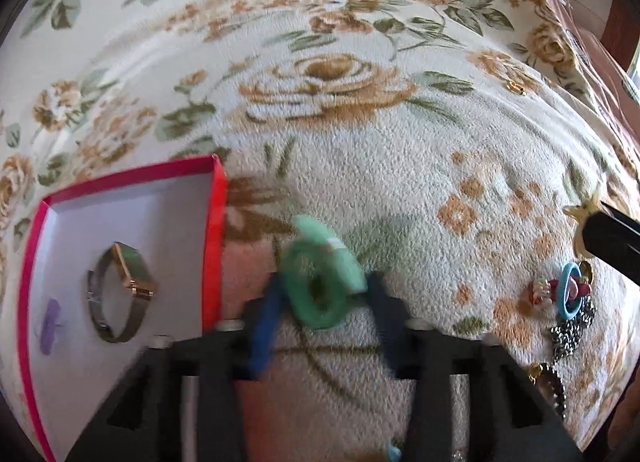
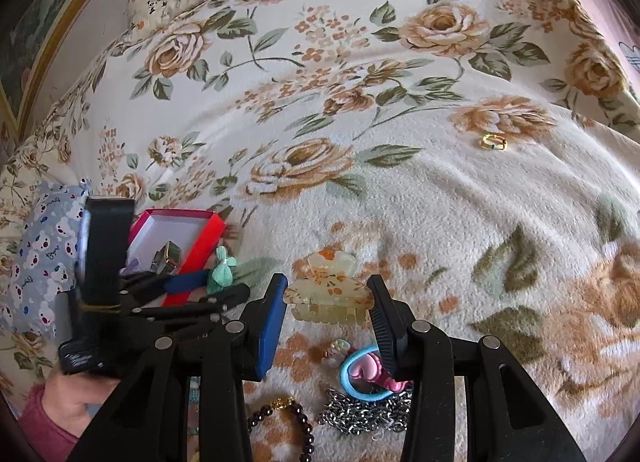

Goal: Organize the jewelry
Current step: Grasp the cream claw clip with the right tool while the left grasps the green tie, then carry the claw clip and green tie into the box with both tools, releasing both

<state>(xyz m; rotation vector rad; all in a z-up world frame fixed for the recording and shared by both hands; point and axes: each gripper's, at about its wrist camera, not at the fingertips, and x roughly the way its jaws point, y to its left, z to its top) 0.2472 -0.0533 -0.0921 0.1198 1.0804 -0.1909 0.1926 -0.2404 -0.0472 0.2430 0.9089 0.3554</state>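
My left gripper (image 1: 320, 294) is shut on a mint green hair tie (image 1: 320, 286) and holds it just right of the red box (image 1: 216, 230); the tie also shows in the right wrist view (image 2: 222, 268). The box has a white inside and holds a metal-band watch (image 1: 120, 294) and a small purple clip (image 1: 50, 326). My right gripper (image 2: 328, 302) is open around a cream flowered claw clip (image 2: 330, 294) that lies on the blanket. The clip's tip and my right gripper show at the right edge of the left wrist view (image 1: 612, 242).
On the floral blanket (image 2: 400, 202) near my right gripper lie a blue hair tie with a pink charm (image 2: 366, 376), a silver chain (image 2: 368, 412) and a dark bead bracelet (image 2: 296, 422). A gold ring (image 2: 494, 141) lies farther away. A patterned pillow (image 2: 44, 246) is at the left.
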